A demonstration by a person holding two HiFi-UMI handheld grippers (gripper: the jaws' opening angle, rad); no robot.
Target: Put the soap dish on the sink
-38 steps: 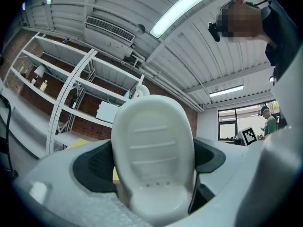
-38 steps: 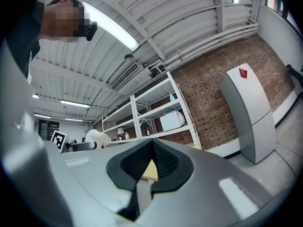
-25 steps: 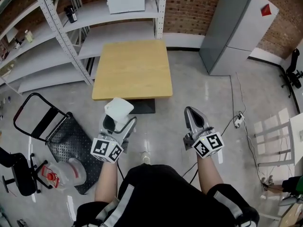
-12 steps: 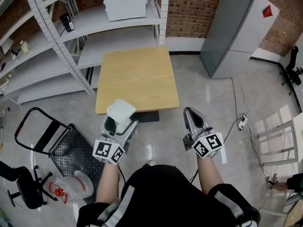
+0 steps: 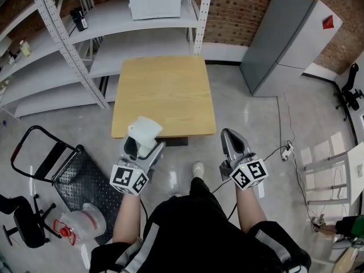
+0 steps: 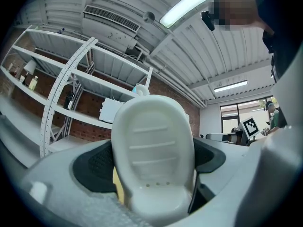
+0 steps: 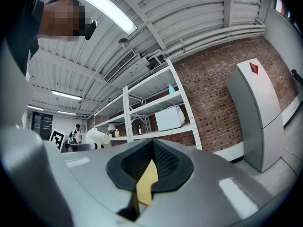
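— What does the head view show?
— The left hand-held gripper (image 5: 141,147) pinches a white soap dish (image 5: 143,131), held up by the wooden surface's (image 5: 162,90) near edge. The right hand-held gripper (image 5: 233,141) is alongside.
— And the gripper views?
— Left: jaws clamp the soap dish. Right: jaws pressed together, holding nothing.

The soap dish (image 5: 143,131) is coloured white. The left gripper (image 5: 140,145) and right gripper (image 5: 230,135) are finished in grey with black pads, their cubes patterned in black-and-white squares. The table (image 5: 164,90) is seen in pale yellow wood, the wall (image 5: 239,4) in red-brown brick, the cabinet (image 5: 284,44) in grey.
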